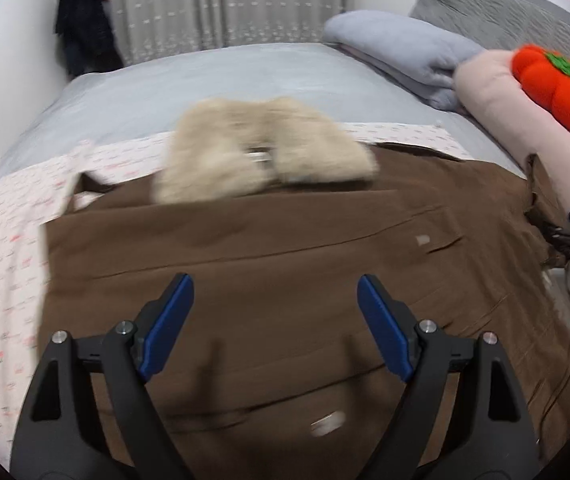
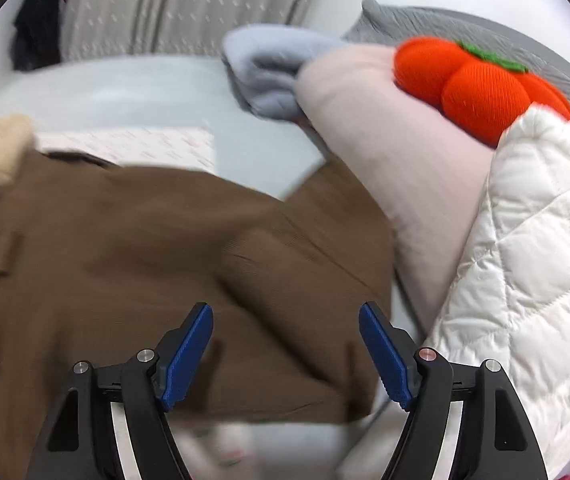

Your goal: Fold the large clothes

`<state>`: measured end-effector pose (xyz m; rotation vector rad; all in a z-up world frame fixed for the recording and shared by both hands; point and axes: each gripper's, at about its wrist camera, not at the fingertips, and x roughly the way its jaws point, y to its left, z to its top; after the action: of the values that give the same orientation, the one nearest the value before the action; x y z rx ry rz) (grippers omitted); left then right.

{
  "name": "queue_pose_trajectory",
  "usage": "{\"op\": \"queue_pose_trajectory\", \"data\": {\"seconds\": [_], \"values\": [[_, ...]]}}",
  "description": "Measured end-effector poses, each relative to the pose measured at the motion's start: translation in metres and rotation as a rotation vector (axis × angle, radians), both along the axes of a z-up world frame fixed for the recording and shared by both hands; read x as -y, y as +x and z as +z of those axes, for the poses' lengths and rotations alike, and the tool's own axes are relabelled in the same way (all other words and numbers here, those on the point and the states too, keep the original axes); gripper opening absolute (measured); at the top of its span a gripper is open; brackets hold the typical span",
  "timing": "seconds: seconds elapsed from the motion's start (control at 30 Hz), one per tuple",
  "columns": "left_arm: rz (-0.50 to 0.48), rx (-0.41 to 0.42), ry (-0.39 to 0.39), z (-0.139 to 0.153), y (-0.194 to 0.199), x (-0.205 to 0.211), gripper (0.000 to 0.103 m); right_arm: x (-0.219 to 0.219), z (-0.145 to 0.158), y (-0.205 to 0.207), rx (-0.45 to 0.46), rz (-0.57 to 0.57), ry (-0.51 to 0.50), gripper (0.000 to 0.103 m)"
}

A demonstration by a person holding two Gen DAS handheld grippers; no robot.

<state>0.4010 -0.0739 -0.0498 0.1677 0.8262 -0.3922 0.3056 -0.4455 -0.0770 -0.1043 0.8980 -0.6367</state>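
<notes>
Across the middle of the left wrist view the brown coat [image 1: 285, 248] lies spread flat on the bed [image 1: 189, 80], its beige fur collar [image 1: 261, 148] at the far edge, overlapping a patterned sheet [image 1: 1, 232] that shows along the left side. Bare grey bedding runs beyond the collar to the curtain [image 1: 221, 0] at upper centre. Right edge is crowded: folded grey blanket [image 1: 397, 52], pink pillow [image 1: 501, 104], orange pumpkin cushion [image 1: 557, 88]. Left gripper [image 1: 275, 290] hovers above the coat's near part, jaws wide apart, nothing between them. Lower centre of the right wrist view, the right gripper [image 2: 285, 316] hangs over the coat's right portion [image 2: 165, 248], jaws likewise spread wide and holding nothing; a white quilted garment [image 2: 533, 248] sits close on the right
</notes>
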Motion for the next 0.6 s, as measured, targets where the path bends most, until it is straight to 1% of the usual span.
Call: {"op": "queue_pose_trajectory", "data": {"seconds": [0.03,0.1,0.13,0.17,0.2,0.23,0.27,0.3,0.33,0.37,0.4,0.43,0.47,0.5,0.53,0.57,0.6], "values": [[-0.016,-0.009,-0.013,-0.003,0.001,0.017,0.084,0.008,-0.006,0.003,-0.021,-0.008,-0.004,0.077],[-0.064,-0.041,-0.047,-0.009,0.004,0.055,0.084,0.022,-0.017,0.009,-0.045,-0.021,-0.017,0.072],[-0.089,-0.054,-0.061,-0.012,0.004,0.074,0.084,0.026,-0.019,0.010,-0.046,-0.020,-0.014,0.055],[-0.113,-0.065,-0.077,-0.014,0.003,0.092,0.081,0.032,-0.019,0.013,-0.041,-0.014,0.007,0.022],[-0.143,-0.071,-0.100,-0.017,0.001,0.114,0.071,0.037,-0.017,0.013,-0.030,-0.018,0.032,0.009],[-0.170,-0.073,-0.114,-0.019,-0.001,0.130,0.065,0.042,-0.006,0.011,0.011,-0.035,0.052,0.008],[-0.194,-0.079,-0.126,-0.021,-0.003,0.141,0.053,0.045,0.002,0.008,0.060,-0.034,0.072,0.007],[-0.224,-0.094,-0.148,-0.024,-0.003,0.156,0.043,0.048,0.018,0.001,0.123,-0.026,0.092,0.007],[-0.239,-0.113,-0.179,-0.028,-0.002,0.170,0.040,0.051,0.031,-0.005,0.170,-0.025,0.101,0.006],[-0.245,-0.127,-0.207,-0.029,-0.004,0.178,0.033,0.055,0.048,-0.014,0.232,-0.021,0.120,0.006],[-0.260,-0.162,-0.253,-0.034,-0.002,0.189,0.025,0.059,0.061,-0.023,0.287,-0.013,0.147,0.006],[-0.278,-0.216,-0.297,-0.042,0.000,0.202,0.019,0.065,0.075,-0.032,0.342,0.001,0.180,0.006],[-0.291,-0.257,-0.327,-0.048,-0.002,0.211,0.013,0.071,0.088,-0.040,0.390,0.015,0.216,0.006],[-0.323,-0.325,-0.364,-0.060,-0.004,0.227,0.012,0.076,0.100,-0.046,0.427,0.025,0.246,0.006],[-0.341,-0.363,-0.373,-0.069,-0.007,0.238,0.012,0.080,0.113,-0.052,0.463,0.037,0.279,0.006],[-0.362,-0.394,-0.373,-0.078,-0.010,0.247,0.012,0.083,0.123,-0.055,0.489,0.048,0.307,0.006],[-0.397,-0.432,-0.353,-0.091,-0.014,0.260,0.010,0.085,0.135,-0.058,0.514,0.060,0.333,0.006]]}}
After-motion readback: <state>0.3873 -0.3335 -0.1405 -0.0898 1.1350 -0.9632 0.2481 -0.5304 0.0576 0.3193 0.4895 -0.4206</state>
